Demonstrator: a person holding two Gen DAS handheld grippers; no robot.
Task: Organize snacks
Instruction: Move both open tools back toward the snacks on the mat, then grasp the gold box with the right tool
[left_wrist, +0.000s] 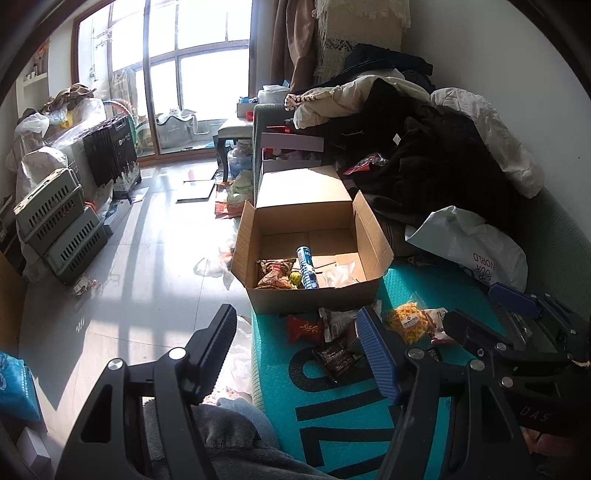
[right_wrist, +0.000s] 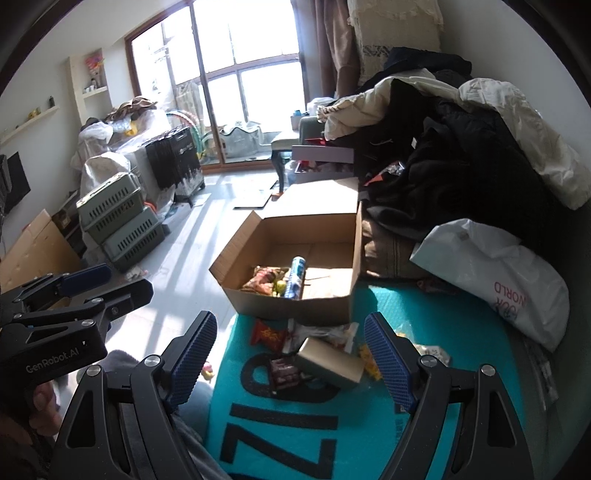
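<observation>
Both grippers, left gripper (left_wrist: 299, 350) and right gripper (right_wrist: 291, 362), hang wide, empty. Yellow snack bag (left_wrist: 408, 323), at 5 o'clock of the cardboard box (left_wrist: 314, 295), looks light, crinkly, crushable: pinch its sealed edge.

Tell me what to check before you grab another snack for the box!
1. Cardboard box flaps open: ok.
2. Free space inside the box: ok, back half bare.
3. Left hand-held gripper open, holding nothing: ok.
4. Right hand-held gripper open, holding nothing: ok.
5. Loose snacks within view on the teal mat: ok, red packet and tan box lie ahead.
6. Yellow snack bag sealed: cannot tell.
</observation>
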